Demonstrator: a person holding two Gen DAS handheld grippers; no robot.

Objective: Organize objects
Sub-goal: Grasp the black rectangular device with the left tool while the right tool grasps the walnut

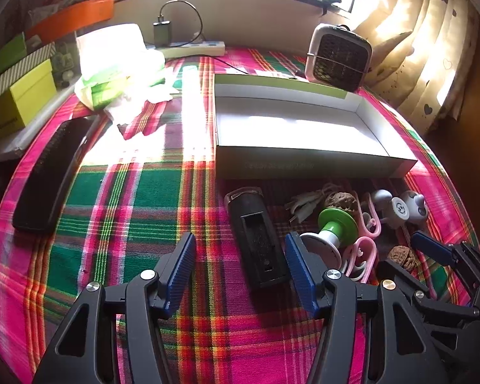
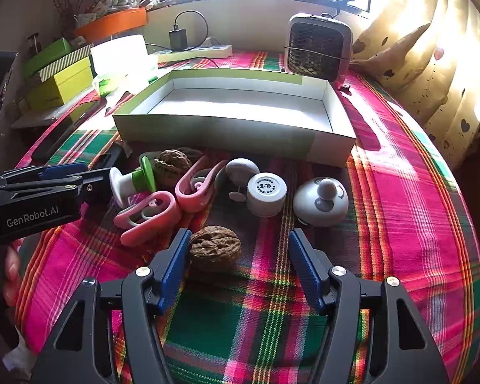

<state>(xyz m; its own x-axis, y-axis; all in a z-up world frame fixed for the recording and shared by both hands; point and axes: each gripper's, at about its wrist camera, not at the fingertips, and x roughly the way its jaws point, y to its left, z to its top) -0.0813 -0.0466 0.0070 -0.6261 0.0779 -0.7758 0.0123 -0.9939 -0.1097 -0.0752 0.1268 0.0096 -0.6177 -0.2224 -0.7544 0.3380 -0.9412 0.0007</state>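
two walnuts (image 2: 215,247), two pink clips (image 2: 147,216), one open box (image 2: 233,132)

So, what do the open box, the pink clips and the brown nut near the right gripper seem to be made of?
Open box: looks like thin cardboard, matte white inside, with folded walls. Pink clips: probably moulded plastic, smooth with a slight sheen. Brown nut: seems a real walnut, its woody shell dull and deeply wrinkled; it lies between the right gripper's open fingers.

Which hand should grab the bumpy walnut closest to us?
The right gripper. The walnut already lies between its open fingers, beside the left pad. The left gripper is open around the black device instead.
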